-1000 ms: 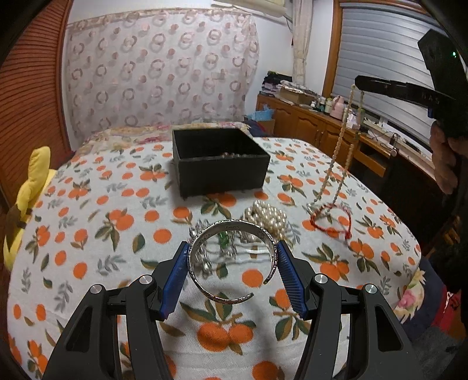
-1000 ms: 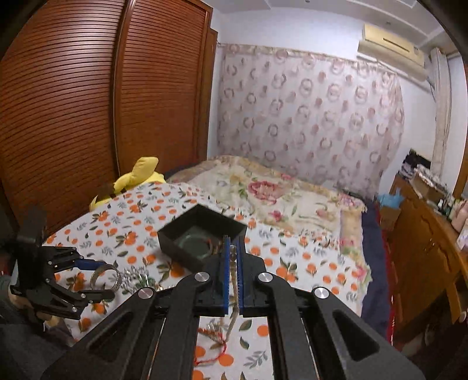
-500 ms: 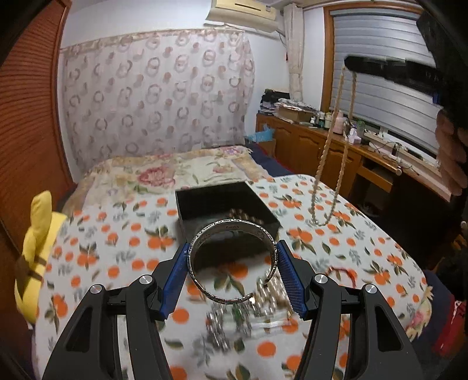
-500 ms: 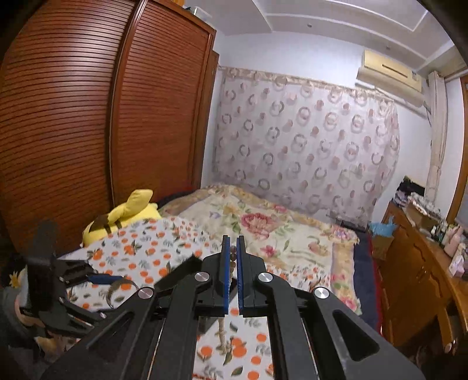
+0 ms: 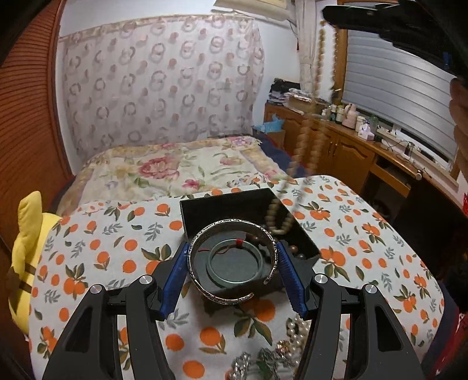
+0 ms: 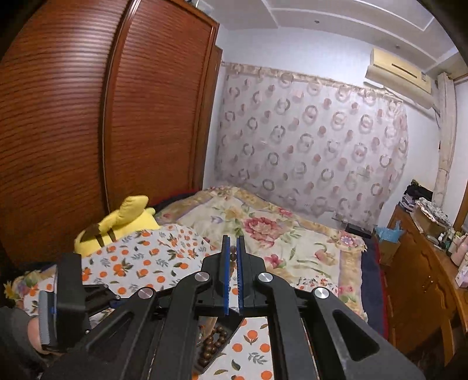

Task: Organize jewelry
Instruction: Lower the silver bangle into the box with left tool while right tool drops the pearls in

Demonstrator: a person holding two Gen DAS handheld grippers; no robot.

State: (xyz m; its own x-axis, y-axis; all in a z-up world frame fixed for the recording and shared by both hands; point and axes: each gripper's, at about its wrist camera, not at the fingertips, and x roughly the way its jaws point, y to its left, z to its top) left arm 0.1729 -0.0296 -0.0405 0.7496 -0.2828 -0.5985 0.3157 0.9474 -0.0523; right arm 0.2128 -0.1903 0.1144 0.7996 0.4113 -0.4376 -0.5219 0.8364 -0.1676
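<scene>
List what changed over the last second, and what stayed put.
The left gripper carried the silver cuff from the jewelry pile to above the black box. The right gripper raised the bead necklace, its end now in the box. Both grips unchanged.

Bedroom under dim indoor light. Ahead of the left gripper, a bed with a floral quilt [image 5: 163, 169]; behind it, a sheer curtain with ring patterns [image 5: 158, 84] across the far wall. Off to its right, a wooden cabinet run [image 5: 345, 152] with bottles on top, below a window with a grey roller shutter [image 5: 397, 87]. Left of the right gripper, a tall louvred wooden wardrobe [image 6: 87, 117]. High on the wall up to its right, an air conditioner [image 6: 399, 77]. Above, a white stepped ceiling [image 6: 336, 20].
</scene>
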